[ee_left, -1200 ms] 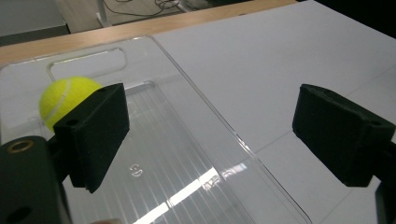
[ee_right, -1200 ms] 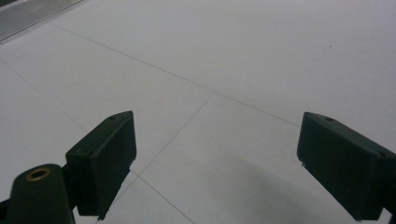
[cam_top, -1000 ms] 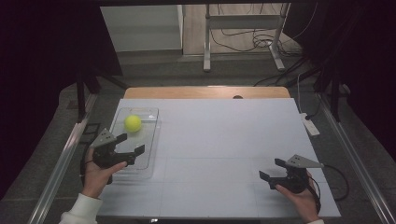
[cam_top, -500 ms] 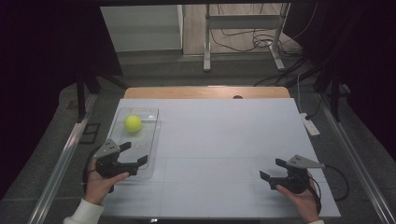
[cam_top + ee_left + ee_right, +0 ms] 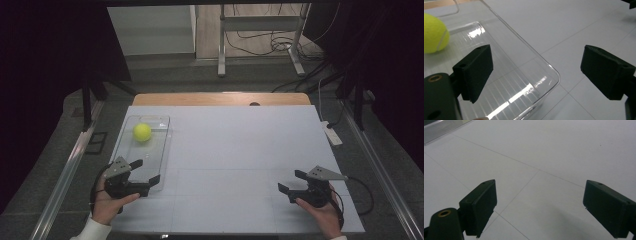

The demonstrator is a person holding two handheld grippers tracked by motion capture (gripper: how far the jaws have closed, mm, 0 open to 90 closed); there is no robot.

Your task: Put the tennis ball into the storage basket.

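A yellow-green tennis ball point(image 5: 142, 132) lies in the far half of a clear plastic tray point(image 5: 156, 160) on the left of the white table point(image 5: 240, 150). In the left gripper view the ball point(image 5: 434, 33) sits at the upper left and the tray's near corner point(image 5: 549, 72) lies between the jaws. My left gripper point(image 5: 148, 171) hangs open over the tray's near end, holding nothing. My right gripper point(image 5: 291, 181) is open and empty above the bare tabletop near the front right, pointing left.
A white remote-like object point(image 5: 332, 134) lies at the table's right edge. A wooden strip point(image 5: 220, 98) borders the far side. Metal rails point(image 5: 65, 175) run along both sides, and a frame with cables point(image 5: 260, 45) stands on the floor beyond.
My left gripper has drawn back toward the front edge of the table, from mid-tray to the tray's near end. The right gripper and the ball have stayed put.
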